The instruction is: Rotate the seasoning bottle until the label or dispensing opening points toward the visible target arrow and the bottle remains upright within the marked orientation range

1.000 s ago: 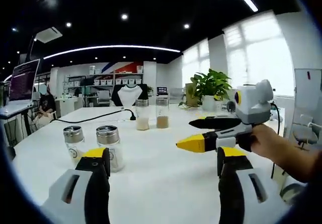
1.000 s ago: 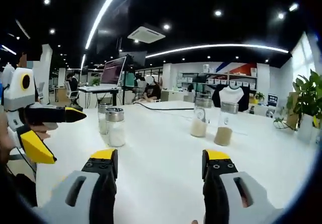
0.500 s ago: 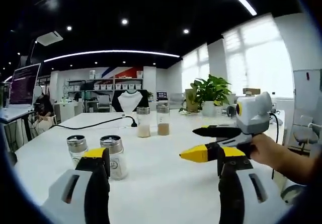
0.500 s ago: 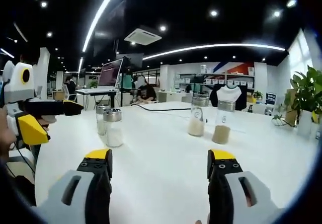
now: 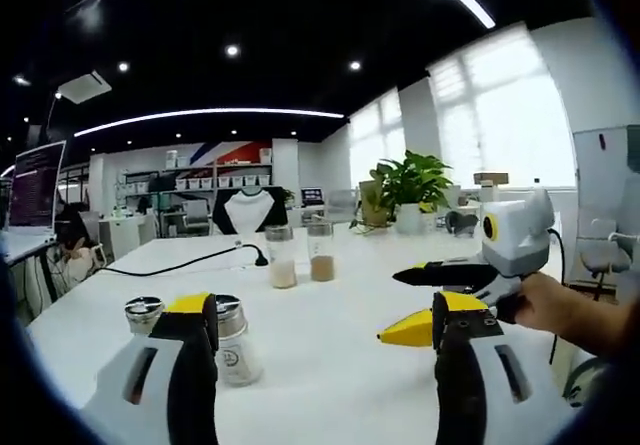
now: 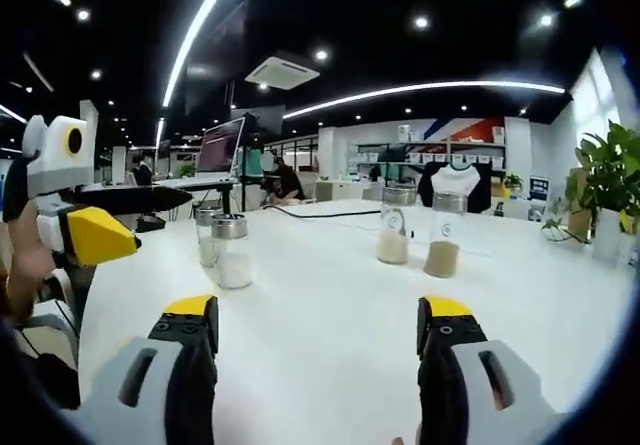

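Two short glass seasoning shakers with metal lids stand upright side by side on the white table (image 5: 330, 365). The nearer shaker (image 5: 236, 341) (image 6: 232, 252) holds white grains; the other shaker (image 5: 144, 316) (image 6: 207, 236) is just behind it. My left gripper (image 5: 325, 310) is open above the table, its left jaw partly covering the nearer shaker. It comes into the right gripper view as the left gripper (image 6: 162, 223), open and held by a hand. My right gripper (image 6: 317, 310) is open with nothing between its fingers. It enters the left gripper view as the right gripper (image 5: 390, 307), also open.
Two taller jars, one with pale powder (image 5: 282, 258) (image 6: 394, 225) and one with brown powder (image 5: 321, 253) (image 6: 443, 235), stand farther back. A black cable (image 5: 190, 260) lies across the table. A potted plant (image 5: 410, 180), a monitor (image 6: 222, 145) and a seated person (image 6: 285, 179) are beyond.
The left gripper's camera has sunk lower and nearer the shakers. In the right gripper view the left gripper has risen and come inward. The bottles have not moved.
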The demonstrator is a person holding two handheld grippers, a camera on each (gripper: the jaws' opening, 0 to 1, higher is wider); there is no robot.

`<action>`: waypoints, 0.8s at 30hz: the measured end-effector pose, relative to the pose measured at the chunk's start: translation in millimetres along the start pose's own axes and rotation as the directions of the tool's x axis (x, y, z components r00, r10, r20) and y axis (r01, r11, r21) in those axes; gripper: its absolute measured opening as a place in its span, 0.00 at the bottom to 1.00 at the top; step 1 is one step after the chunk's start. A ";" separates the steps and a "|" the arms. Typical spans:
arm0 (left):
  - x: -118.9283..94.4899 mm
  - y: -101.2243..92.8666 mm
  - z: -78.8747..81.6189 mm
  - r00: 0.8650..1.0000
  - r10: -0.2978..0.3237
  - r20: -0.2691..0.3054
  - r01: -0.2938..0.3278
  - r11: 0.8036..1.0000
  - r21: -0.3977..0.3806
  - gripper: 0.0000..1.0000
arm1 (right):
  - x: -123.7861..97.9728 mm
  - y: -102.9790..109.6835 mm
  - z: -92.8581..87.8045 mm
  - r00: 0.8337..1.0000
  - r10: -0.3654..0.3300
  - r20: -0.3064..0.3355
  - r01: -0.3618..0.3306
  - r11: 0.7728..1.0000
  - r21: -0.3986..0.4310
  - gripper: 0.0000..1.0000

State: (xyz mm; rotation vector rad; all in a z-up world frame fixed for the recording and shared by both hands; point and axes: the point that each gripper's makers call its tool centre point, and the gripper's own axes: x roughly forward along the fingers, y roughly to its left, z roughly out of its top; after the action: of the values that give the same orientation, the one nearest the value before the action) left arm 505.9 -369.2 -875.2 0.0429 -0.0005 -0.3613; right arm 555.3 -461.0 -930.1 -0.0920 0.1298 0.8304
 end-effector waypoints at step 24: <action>34.4 29.2 8.5 1.000 -0.014 -0.003 0.014 1.000 0.026 0.95 | -11.8 4.5 7.9 0.999 0.011 0.032 -0.011 1.000 -0.010 0.93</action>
State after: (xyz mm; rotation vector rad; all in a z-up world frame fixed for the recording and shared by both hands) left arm 548.4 -354.4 -865.7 0.0694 -0.0020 -0.3755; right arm 544.7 -465.5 -920.6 -0.0872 0.0961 0.8429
